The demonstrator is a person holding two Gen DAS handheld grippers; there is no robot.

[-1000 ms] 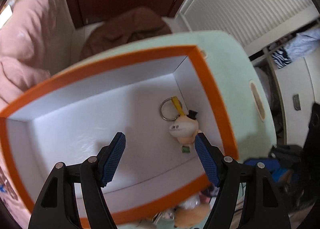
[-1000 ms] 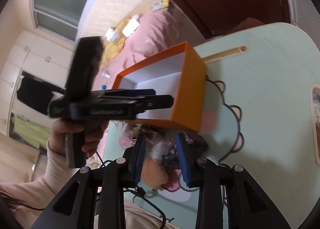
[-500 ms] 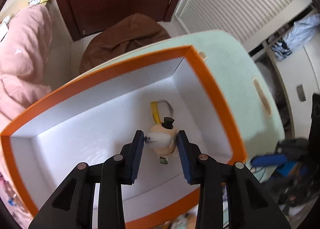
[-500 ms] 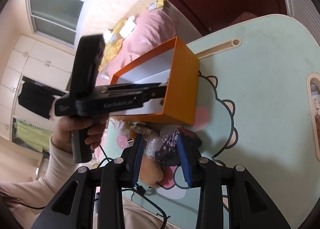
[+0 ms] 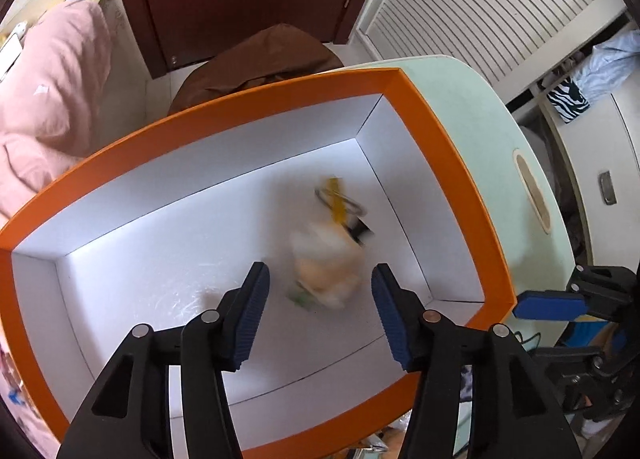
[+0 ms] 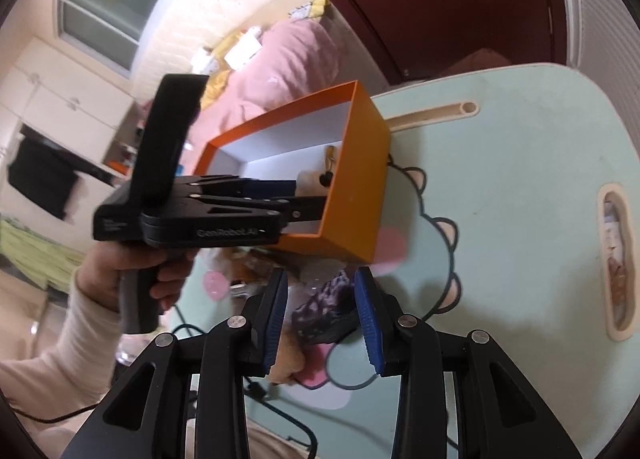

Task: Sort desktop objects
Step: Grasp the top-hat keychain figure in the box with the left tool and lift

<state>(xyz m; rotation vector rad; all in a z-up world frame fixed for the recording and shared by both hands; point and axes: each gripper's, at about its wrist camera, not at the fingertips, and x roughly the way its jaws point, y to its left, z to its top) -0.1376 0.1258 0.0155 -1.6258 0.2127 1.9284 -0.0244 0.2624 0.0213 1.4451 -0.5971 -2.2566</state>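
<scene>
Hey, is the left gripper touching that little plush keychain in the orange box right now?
Apart. In the left wrist view, white box floor shows between each pad of the opening left gripper and the blurred plush keychain.

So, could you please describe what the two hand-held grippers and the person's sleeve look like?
Both are black plastic frames with silver rivets and ribbed blue pads. The left hand-held gripper has a pistol-style handle, a tall black block on top and pale lettering on its side, seen in the right wrist view. The right hand-held gripper matches it. The sleeve is cream-coloured.
</scene>
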